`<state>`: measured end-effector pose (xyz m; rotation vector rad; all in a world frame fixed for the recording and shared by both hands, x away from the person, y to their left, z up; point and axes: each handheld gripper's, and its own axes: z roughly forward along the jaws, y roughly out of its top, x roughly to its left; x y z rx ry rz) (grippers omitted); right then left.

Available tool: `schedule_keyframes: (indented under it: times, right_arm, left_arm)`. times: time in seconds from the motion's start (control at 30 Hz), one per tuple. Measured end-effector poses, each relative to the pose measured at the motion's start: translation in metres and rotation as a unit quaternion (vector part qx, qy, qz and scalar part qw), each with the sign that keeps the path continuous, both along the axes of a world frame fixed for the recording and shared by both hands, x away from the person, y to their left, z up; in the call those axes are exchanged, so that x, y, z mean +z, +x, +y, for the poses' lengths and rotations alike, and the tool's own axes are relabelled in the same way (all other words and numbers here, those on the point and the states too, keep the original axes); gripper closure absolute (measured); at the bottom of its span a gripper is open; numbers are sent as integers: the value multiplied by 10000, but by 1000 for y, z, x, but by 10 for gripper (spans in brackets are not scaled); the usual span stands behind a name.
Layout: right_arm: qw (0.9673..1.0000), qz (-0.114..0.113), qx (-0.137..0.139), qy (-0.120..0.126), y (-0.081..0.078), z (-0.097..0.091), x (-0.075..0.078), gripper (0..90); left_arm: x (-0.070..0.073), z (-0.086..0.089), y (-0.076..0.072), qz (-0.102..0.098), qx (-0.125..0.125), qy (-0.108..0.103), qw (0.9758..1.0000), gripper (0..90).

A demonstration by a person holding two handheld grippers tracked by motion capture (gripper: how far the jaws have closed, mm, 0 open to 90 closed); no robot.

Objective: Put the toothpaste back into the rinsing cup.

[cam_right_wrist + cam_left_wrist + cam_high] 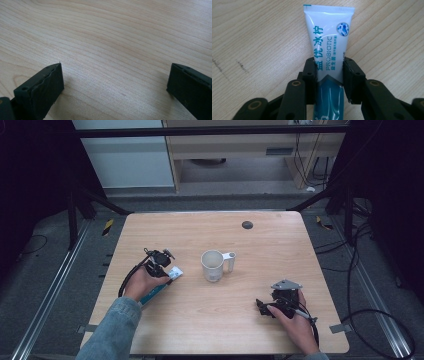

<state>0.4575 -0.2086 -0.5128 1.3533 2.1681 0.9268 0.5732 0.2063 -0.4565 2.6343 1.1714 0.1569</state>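
High view first: the left gripper (161, 262) sits on the left half of the surface (210, 330), over a toothpaste tube (161, 289) lying flat there, its white crimped end pointing toward the middle. A white mug (215, 265) stands upright near the centre, apart from the tube. The right gripper (277, 305) rests near the front right corner, well away from both. If the tube is headed for the mug, my guess is a swing that comes in too low could clip the rim and tip it, since nothing steadies the mug.

Left gripper view: the fingers (310, 75) are clamped on the tube (328, 42), one pad on each side around the middle where white meets teal. Risks as I see them: it's a soft tube, so too hard a squeeze could dent it or push paste toward the cap, and too light a one could let the glossy skin slide out on the lift. With the long white end sticking out past the pads, it could also droop or pivot.

Right gripper view: the fingers (45, 87) are wide apart over bare wood, nothing between them. So no backup if the tube slips.
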Motion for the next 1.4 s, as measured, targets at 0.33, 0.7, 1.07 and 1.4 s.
schedule_keyframes:
  times: [0.33,0.7,1.07,1.4]
  right_arm:
    - [10000,-2,-2,-2,0,0,0,8]
    - [10000,0,0,-1,0,0,0,8]
    - [10000,-3,0,-4,0,0,0,8]
    - [10000,-1,-1,-2,0,0,0,8]
  left_arm:
    - [19,17,-14,-399,54,-217,9990,775]
    - [50,35,-31,-952,182,-607,9934,782]
    - [69,41,-36,-1231,249,-794,9889,781]
    - [83,35,-37,-1611,308,-1111,9802,780]
